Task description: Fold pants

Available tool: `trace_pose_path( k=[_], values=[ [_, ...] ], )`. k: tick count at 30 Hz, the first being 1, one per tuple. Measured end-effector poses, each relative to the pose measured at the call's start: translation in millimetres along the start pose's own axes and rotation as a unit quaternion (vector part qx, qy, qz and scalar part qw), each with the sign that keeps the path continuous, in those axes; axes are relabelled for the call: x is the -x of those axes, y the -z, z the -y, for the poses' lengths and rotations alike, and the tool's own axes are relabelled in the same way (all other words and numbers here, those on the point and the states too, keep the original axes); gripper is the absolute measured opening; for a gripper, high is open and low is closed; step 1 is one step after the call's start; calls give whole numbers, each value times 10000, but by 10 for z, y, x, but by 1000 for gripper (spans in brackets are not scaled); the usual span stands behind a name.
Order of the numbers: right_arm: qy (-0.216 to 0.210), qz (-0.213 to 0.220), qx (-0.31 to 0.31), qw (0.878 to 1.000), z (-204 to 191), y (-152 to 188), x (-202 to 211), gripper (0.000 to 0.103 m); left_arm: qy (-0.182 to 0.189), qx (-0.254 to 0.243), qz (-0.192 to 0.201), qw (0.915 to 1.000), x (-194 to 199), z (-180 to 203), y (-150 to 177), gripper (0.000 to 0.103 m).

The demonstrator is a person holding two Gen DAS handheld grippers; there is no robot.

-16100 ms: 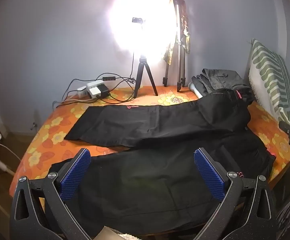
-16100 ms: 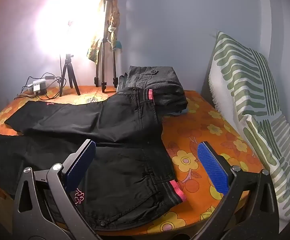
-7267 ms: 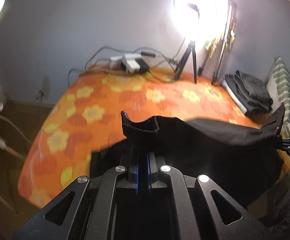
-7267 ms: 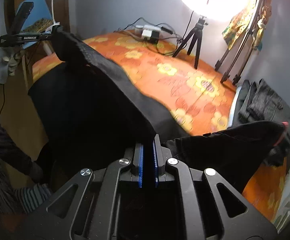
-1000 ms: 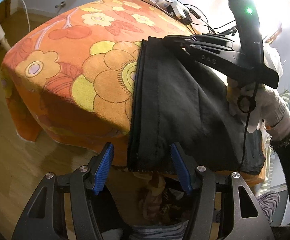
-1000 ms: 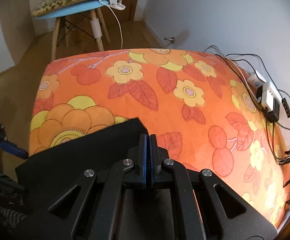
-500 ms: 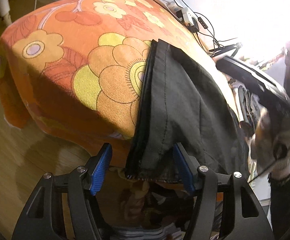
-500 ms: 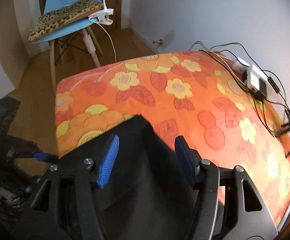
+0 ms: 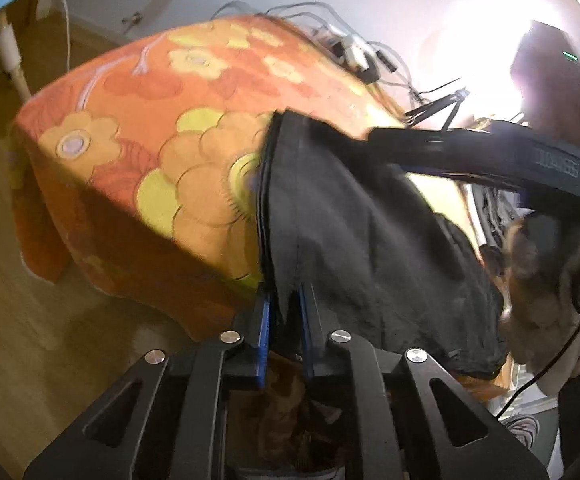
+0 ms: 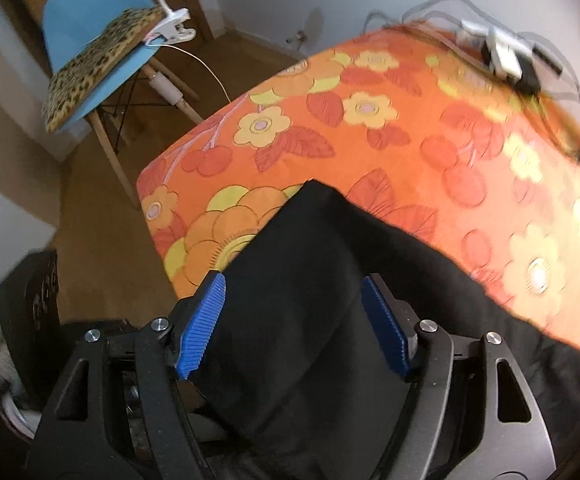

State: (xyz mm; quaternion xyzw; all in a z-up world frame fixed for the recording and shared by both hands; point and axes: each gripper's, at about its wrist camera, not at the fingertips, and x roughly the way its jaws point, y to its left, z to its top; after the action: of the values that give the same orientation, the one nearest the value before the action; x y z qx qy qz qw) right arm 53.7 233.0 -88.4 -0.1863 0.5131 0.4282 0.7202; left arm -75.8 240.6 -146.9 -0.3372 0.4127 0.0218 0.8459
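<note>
**Left tongs pinch the hem while the right ones let go**

We have the black pants (image 9: 353, 232) lying on the orange flowered bedspread (image 9: 194, 92), at the near corner of the bed, with their hemmed end hanging a little over the edge toward us. In the right wrist view the pants (image 10: 313, 300) run from that corner back along the bed edge toward the right, so we judge the long axis to follow the near side of the bed, hem end at the corner and the rest trailing out of sight.

We judge the cloth to be light, soft and limp: it drapes over the edge, creases where it is pinched, and will sag wherever we do not support it. It is neither fragile nor slippery against ribbed pads. The stitched hem and the doubled edge beside it look like the firmest places to grip.

Our left gripper (image 9: 286, 320) is closing, its blue pads already nearly together with a fold of the hem caught between them. Our right gripper (image 10: 295, 320) is opening; its pads stand wide apart above the cloth, which passes beneath them unheld.

Farther out we see a power strip with cables (image 10: 505, 52) at the far side of the bed, and a blue chair (image 10: 90, 28) on the wooden floor
</note>
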Motion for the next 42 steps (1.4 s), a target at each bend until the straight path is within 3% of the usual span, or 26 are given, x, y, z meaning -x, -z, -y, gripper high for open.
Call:
trace_pose_path(
  k=[9, 18, 20, 21, 23, 25, 28, 31, 34, 35, 37, 42],
  values=[
    [-55, -447, -417, 9981, -157, -190, -416, 74, 141, -409, 272, 9987, 98, 249, -52, 9],
    [611, -873, 42, 9943, -408, -240, -698, 73, 105, -617, 319, 9975, 132, 322, -14, 9],
    [872, -998, 150, 9911, -418, -217, -768, 50, -1, -679, 324, 9972, 126, 337, -6, 9],
    [923, -1018, 163, 9904, -414, -211, -780, 45, -23, -696, 318, 9971, 122, 342, 1, 9],
    [916, -977, 180, 9908, -401, -212, -756, 24, -101, -711, 294, 9970, 109, 347, 13, 9],
    [854, -997, 123, 9913, -364, -215, -744, 16, -264, -689, 272, 9969, 70, 346, 1, 16],
    [796, -975, 73, 9920, -330, -205, -726, 12, -368, -614, 124, 9974, -6, 333, 5, 24],
    [749, -920, 61, 9929, -315, -176, -693, 9, -506, -619, 64, 9968, -86, 302, -16, 24],
    [613, -822, -40, 9947, -260, -169, -626, 8, -298, -509, 115, 9982, -96, 272, -22, 24],
    [558, -779, -79, 9954, -215, -162, -578, 7, -261, -506, 142, 9983, -88, 282, -28, 24],
    [404, -658, -202, 9968, -147, -170, -473, 7, -209, -586, 277, 9977, -33, 331, -37, 9],
    [30, -260, -494, 9984, -6, -106, -152, 5, -44, -938, 605, 9937, 146, 594, -50, 9]
  ],
)
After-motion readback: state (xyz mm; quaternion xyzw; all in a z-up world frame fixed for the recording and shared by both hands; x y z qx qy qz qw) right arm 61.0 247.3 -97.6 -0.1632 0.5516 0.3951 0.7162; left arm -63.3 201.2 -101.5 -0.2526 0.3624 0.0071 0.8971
